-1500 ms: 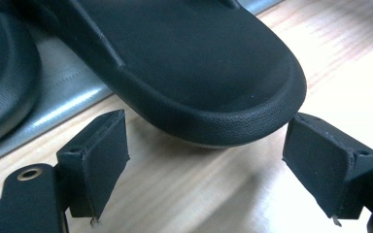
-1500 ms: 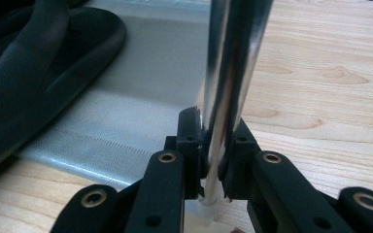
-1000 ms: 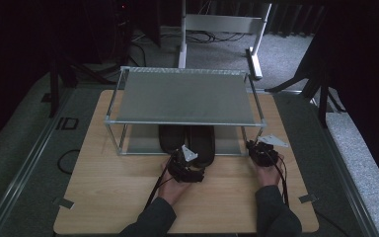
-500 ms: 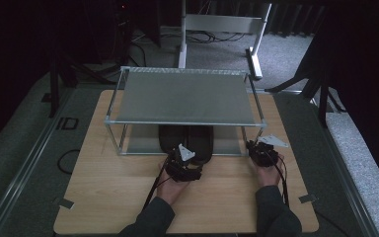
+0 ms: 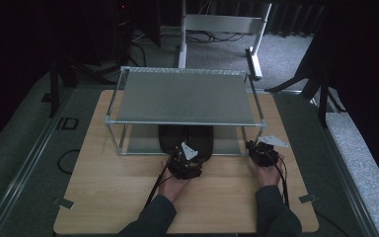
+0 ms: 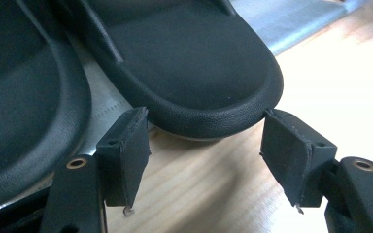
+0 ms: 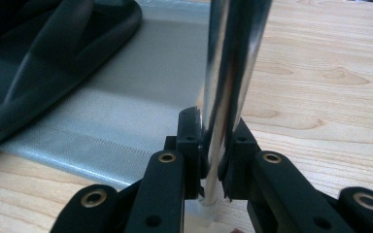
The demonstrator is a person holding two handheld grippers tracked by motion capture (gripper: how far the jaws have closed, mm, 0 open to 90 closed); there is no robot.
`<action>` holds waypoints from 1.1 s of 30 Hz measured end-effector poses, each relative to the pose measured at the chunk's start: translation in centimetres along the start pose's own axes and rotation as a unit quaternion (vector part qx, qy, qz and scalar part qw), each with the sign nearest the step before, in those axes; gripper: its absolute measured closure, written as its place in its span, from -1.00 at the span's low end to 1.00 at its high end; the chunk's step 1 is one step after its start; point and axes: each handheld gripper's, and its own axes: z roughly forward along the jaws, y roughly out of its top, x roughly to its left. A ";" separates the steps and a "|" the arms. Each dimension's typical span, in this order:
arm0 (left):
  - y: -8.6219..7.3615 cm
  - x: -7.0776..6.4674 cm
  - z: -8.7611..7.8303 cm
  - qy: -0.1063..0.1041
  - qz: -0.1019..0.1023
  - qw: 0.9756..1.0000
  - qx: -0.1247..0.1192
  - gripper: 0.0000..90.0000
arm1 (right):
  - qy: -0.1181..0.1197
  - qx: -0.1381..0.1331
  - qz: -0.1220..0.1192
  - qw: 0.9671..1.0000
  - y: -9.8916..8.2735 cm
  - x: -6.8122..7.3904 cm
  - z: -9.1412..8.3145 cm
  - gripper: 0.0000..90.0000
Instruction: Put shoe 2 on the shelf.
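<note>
Currently the right gripper has its jaws clenched on the rack's chrome post, steadying it. The left gripper, jaws just closing yet clear, straddles the right sandal's heel on the lower shelf. Grasp and removal remain.

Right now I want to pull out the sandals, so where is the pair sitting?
In the high view the pair of black sandals lies on the lower shelf of the metal rack, mid-table, heels at its near edge, by the left gripper.
</note>
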 end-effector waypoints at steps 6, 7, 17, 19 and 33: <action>0.4 0.5 0.6 0.008 -0.008 1.000 0.002 -0.21 | 0.001 -0.001 0.000 1.000 0.0 0.0 0.0 0.79; 0.5 0.5 0.7 0.009 -0.008 1.000 0.001 -0.21 | 0.001 -0.001 0.000 1.000 0.0 0.0 0.0 0.79; 0.4 1.5 0.7 0.029 -0.024 0.999 0.004 -0.16 | 0.002 -0.002 0.001 1.000 0.0 0.0 0.0 0.79; 0.4 1.6 0.6 0.031 -0.023 0.999 0.003 -0.15 | 0.002 -0.002 0.001 1.000 0.0 0.0 0.0 0.79; 0.3 2.3 -1.7 0.017 -0.042 0.999 -0.027 -0.10 | 0.003 -0.002 0.002 1.000 0.0 -0.1 0.0 0.79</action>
